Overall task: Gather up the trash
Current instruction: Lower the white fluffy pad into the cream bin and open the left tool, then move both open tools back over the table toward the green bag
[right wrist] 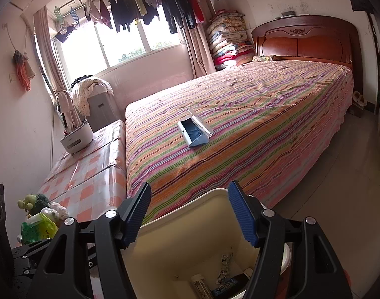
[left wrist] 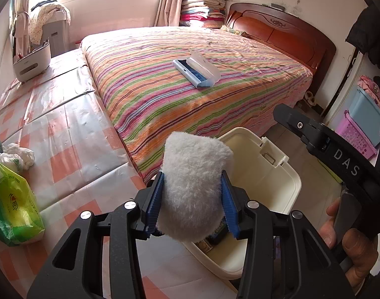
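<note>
Now, from the left wrist, the left tool (left wrist: pixel 193 200) clenches a fluffy white pad (left wrist: pixel 194 186) just above the cream bin (left wrist: pixel 287 186) beside the bed (left wrist: pixel 190 79). From the right wrist, the right tool (right wrist: pixel 190 218) hangs released, empty, over that bin (right wrist: pixel 177 246), scraps (right wrist: pixel 224 274) lying at its bottom.

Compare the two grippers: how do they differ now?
The left gripper has its jaws closed on a white fluffy pad; the right gripper has open jaws with nothing between them. The left sits beside the bin; the right sits above its opening. Both have blue ribbed pads.
</note>
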The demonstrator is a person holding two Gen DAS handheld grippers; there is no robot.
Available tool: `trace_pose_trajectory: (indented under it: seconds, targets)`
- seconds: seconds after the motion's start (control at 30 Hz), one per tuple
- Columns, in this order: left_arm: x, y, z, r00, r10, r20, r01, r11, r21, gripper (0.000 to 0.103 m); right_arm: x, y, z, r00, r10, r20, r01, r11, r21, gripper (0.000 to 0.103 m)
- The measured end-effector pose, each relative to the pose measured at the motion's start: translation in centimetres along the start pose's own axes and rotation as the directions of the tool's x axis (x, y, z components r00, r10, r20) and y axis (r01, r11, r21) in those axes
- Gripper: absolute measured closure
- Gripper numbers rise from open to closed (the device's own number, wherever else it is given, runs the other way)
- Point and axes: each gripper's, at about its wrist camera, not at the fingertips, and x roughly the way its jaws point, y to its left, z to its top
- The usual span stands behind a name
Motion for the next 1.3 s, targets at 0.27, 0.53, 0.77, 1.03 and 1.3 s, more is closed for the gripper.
trace_pose_trajectory:
  seconds: [0.27,0.53,0.77,1.03,1.3]
  targets:
    - [0.5,-1.6,0.0,1.000,-0.003,0.005,0.002,1.000,0.022,0.053,-1.0,-1.4,0.5,0.998,-0.002,0.056,-0.002,0.997,0.077,0.040]
    - [-0.7,-2.4,0.1,0.993,0.079,0.083,-0.083,0.996,0.038,0.040,-1.1,-1.5,0.5,0.998,-0.002,0.062,-0.004,0.996,0.091,0.040]
    - [-3.1,-0.7,0.8,0.956,0.225,0.189,-0.219,0.974,-0.051,0.025,-0.9,-1.1,0.3,0.998,0.005,0.056,-0.010,0.997,0.082,0.039]
    - [-4.6,2.7,0.8,0.911,0.355,0.210,-0.331,0.933,-0.138,0.018,-0.8,0.1,0.0,0.999,0.018,0.050,-0.021,0.998,0.061,0.035]
    - [-6.0,6.2,0.1,0.881,0.430,0.196,-0.395,0.898,-0.193,0.018,-0.3,2.1,-0.5,0.999,0.044,0.030,-0.045,0.998,0.033,0.035]
